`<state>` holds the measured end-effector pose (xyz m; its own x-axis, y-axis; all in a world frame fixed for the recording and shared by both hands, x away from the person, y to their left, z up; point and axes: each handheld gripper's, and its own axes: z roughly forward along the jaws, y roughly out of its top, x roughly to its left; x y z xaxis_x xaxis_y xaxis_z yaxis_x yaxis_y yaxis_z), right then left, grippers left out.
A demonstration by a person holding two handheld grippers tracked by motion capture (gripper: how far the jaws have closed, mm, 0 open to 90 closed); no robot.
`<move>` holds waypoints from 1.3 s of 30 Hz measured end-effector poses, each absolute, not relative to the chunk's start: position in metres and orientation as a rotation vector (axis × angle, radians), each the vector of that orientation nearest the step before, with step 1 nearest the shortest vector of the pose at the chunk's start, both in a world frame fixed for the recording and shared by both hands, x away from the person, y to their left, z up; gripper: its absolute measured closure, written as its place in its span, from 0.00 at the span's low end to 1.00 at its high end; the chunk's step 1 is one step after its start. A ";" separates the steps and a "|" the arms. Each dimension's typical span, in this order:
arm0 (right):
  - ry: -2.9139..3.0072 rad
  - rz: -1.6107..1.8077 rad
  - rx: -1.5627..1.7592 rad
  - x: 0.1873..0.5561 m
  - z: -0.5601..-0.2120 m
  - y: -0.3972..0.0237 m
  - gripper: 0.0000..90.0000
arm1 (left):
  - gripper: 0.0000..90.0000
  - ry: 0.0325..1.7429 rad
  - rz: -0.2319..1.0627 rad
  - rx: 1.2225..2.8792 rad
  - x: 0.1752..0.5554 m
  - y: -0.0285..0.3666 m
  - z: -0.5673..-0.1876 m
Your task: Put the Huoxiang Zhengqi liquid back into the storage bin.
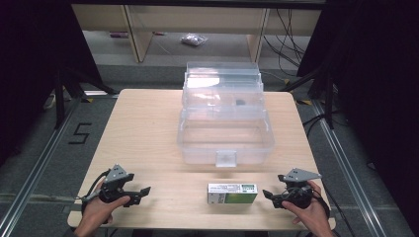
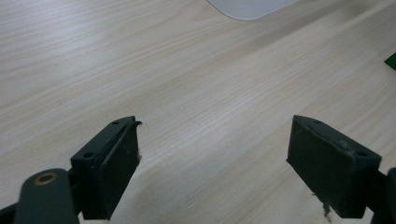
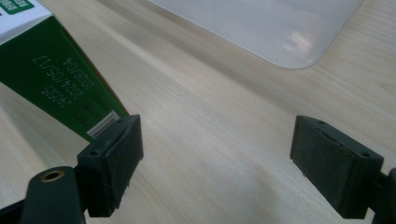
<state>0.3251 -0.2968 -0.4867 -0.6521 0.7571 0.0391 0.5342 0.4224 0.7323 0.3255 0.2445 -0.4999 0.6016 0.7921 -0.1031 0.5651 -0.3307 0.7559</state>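
A clear plastic storage box [image 1: 225, 143] stands open at the middle of the wooden table [image 1: 143, 123], its lid [image 1: 222, 81] tipped back. In front of it lies a white and green carton [image 1: 232, 193] flat on the table. My left gripper [image 1: 141, 193] rests near the front left edge, open, with bare wood between its jaws [image 2: 212, 154]. My right gripper [image 1: 269, 195] sits open just right of the carton. In the right gripper view the carton's green end [image 3: 56, 84] lies beside the left jaw, and the box's corner [image 3: 280, 32] is ahead.
A small dark object [image 1: 240, 102] shows through the box's raised part. The table stands on a grey floor with a "5" mark [image 1: 80, 133] at the left. Wooden furniture legs [image 1: 141, 34] and cables [image 1: 286, 34] lie beyond the table.
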 end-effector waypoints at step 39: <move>2.544 0.953 0.914 0.308 -0.439 -0.276 0.19 | 0.18 1.071 0.365 2.036 0.325 0.245 -0.500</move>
<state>0.3078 -0.2760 -0.4386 -0.7626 0.6460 -0.0332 0.4651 0.5834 0.6658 0.3254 0.2447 -0.4998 0.6020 0.7919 -0.1028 0.5646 -0.3310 0.7561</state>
